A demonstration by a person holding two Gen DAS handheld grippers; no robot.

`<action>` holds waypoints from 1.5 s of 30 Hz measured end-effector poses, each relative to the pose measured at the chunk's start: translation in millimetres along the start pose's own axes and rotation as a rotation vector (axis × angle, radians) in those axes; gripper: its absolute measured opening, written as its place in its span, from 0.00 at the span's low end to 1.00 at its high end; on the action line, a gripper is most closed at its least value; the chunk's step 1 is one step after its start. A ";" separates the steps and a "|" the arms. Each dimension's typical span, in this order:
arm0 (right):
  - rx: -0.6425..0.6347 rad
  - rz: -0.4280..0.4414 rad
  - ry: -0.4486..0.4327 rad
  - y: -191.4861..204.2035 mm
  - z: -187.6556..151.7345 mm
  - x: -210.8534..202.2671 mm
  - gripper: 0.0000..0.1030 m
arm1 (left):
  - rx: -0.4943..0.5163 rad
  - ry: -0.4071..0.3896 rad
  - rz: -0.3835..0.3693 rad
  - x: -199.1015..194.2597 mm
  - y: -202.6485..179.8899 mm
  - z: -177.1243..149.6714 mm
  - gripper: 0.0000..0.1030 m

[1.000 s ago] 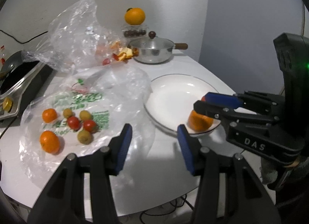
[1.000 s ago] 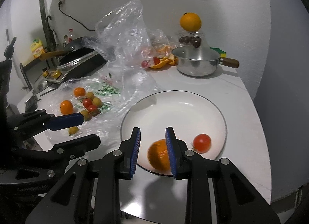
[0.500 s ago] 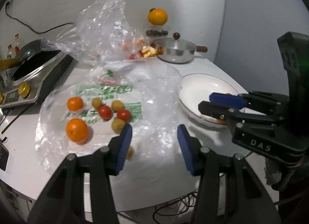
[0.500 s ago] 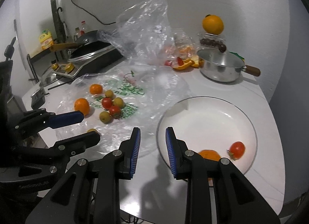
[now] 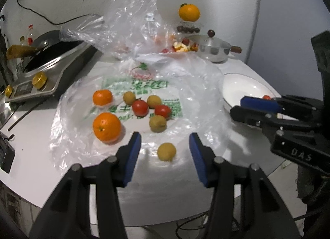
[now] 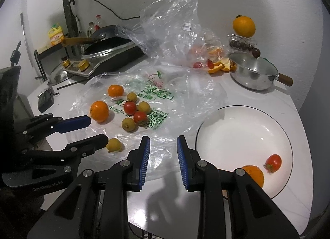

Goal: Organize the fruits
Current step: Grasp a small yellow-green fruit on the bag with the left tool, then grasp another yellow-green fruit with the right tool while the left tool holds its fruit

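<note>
My left gripper is open, and a loose yellow fruit lies on the table between its blue fingertips, untouched. Just beyond it, a flat clear plastic bag carries two oranges, two tomatoes and several yellow-green fruits. My right gripper hovers over the bag's near edge, its jaws drawn close with nothing between them. To its right, the white plate holds an orange and a tomato. The right wrist view shows the left gripper beside the yellow fruit.
A crumpled clear bag stands at the back with orange peel beside it. A lidded steel pot sits at the back right, with an orange on a clear box behind it. A cooker with a dark pan fills the back left.
Both grippers have swung left, away from the plate and towards the fruit on the bag. The left one now frames the loose yellow fruit. The plate's orange lies right of the right gripper.
</note>
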State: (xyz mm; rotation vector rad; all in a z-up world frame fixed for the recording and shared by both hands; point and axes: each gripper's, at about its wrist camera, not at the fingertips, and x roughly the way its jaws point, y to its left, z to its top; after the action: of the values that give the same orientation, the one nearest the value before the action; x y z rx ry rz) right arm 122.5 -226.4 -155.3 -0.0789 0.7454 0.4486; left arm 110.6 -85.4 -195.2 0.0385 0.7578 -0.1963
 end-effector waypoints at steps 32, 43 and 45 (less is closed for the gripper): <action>0.002 0.040 0.017 -2.4 -0.7 17.7 0.28 | -0.007 0.116 -0.059 46.9 5.3 -11.2 0.25; -0.024 0.036 0.020 11.9 3.8 20.3 0.28 | -0.016 0.061 -0.077 24.9 16.9 -6.1 0.25; -0.030 0.040 0.020 16.1 5.9 22.1 0.28 | -0.016 0.044 -0.082 19.4 21.0 -4.5 0.25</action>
State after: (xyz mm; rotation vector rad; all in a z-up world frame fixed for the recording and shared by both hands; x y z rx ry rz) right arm 133.7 -202.4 -164.4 -0.0966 0.7614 0.4972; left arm 125.3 -67.4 -212.6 -0.0032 0.8051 -0.2677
